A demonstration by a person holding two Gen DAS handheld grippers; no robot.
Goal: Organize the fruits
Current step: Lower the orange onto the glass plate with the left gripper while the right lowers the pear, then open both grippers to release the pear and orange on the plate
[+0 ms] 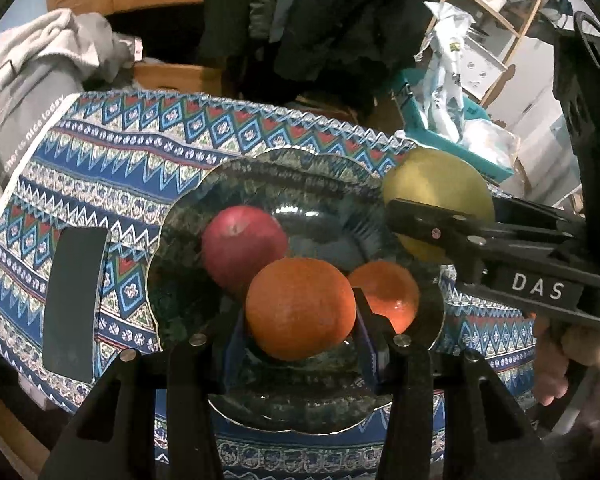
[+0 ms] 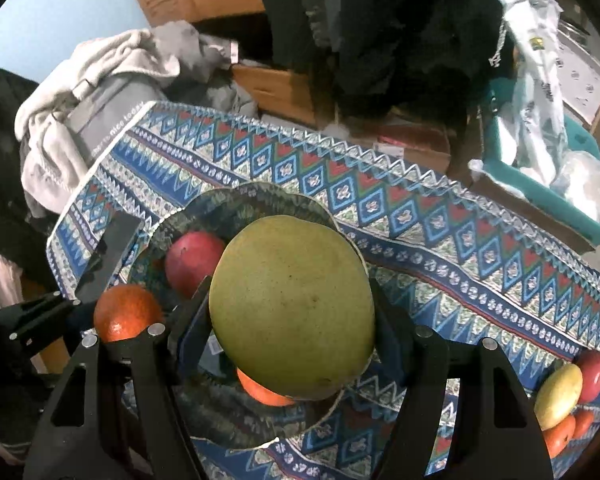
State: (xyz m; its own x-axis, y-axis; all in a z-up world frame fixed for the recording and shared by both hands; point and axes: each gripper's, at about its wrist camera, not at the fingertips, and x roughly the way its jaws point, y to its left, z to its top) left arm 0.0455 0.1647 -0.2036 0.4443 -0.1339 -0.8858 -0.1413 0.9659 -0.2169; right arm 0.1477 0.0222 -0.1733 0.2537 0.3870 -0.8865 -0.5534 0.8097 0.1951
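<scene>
- Progress, as I judge it: partway. The plate (image 1: 180,256) already carries a red apple (image 1: 242,246) and an orange (image 1: 388,294).
- The left gripper (image 1: 300,344) has its fingers closed on a second orange (image 1: 300,308), low over the plate's near side; whether it rests on the plate I cannot tell.
- The right gripper (image 2: 292,320) has its fingers spread wide around a big yellow-green fruit (image 2: 292,308), gripped on both flanks and held above the plate's right rim.
- Left to do: a small heap of fruit (image 2: 568,400) lies well apart on the right of the worktop (image 2: 440,216): a yellow piece, a red one and some orange ones.
- Materials: the plate is dark and glossy with a scalloped, pale-edged rim. The oranges look pebbled, the apple smooth and shiny, the big fruit matt and speckled.
- The worktop's cloth has blue, red and white zigzag bands. A flat dark phone (image 1: 74,304) lies left of the plate.
</scene>
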